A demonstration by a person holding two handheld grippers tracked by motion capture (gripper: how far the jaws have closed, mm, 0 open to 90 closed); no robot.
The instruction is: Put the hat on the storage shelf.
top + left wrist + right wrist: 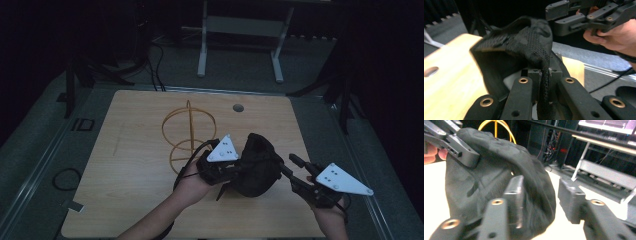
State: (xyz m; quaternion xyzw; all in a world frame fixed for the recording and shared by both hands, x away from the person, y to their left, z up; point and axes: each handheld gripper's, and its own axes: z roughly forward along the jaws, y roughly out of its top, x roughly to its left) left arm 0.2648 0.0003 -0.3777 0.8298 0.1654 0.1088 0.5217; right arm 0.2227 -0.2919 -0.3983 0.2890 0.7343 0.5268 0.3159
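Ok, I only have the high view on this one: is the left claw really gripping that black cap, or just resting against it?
Observer: Gripping. In the left gripper view the left claw is shut on a fold of the black cap, with the edge pinched between its jaws.
Operator: And the right claw?
Observer: Open. In the right gripper view the right claw has its jaws apart. The cap bulges in between them, with a gap left beside the far jaw.
Operator: Is the cap plain cloth?
Observer: Not all of it. The left gripper view shows a mesh-like knit on the pinched part.
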